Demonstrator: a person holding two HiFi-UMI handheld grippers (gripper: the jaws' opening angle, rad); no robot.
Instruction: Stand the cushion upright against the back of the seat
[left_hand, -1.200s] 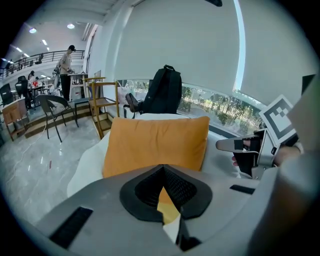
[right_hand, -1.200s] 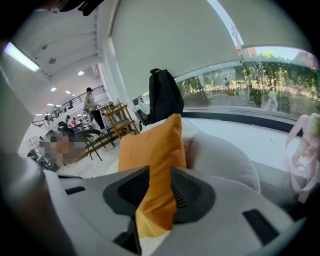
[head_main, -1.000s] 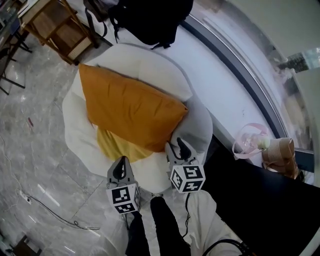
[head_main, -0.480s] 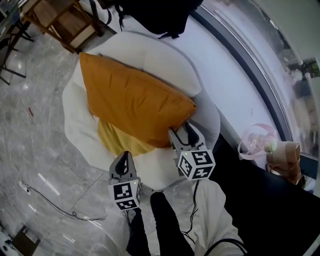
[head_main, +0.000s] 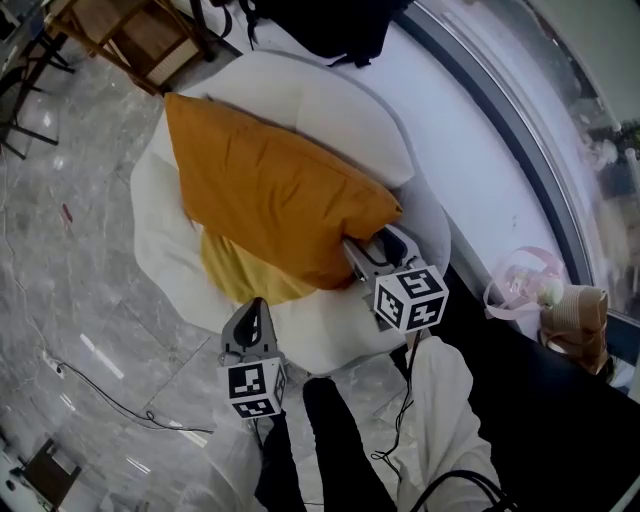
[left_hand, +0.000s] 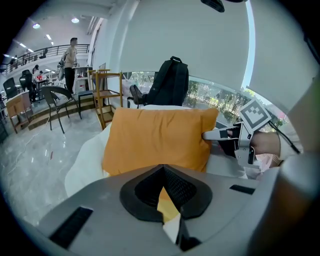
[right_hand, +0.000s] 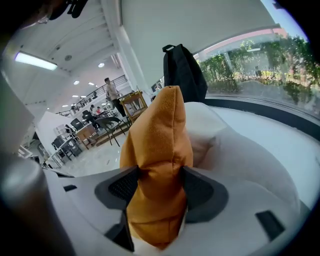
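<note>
The cushion (head_main: 270, 205) leans upright on the seat (head_main: 320, 100) back. Its corner, at the seat's right edge, sits between the right gripper (head_main: 372, 247) jaws, which have just been opening wide. The left gripper (head_main: 252, 312) hangs closed and empty off the front edge. This looks like the release; next, ease straight back without dragging it.

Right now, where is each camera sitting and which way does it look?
Head view: on the person's head, looking steeply down at the orange cushion on the white seat; left hand-held gripper, right hand-held gripper and legs show.
Left gripper view: on the left hand-held gripper, facing the cushion's broad face; its shut jaws show.
Right gripper view: on the right hand-held gripper, facing the cushion's edge; its jaws, just opening, straddle a corner.
Shared: both gripper views see the cushion and black backpack.
</note>
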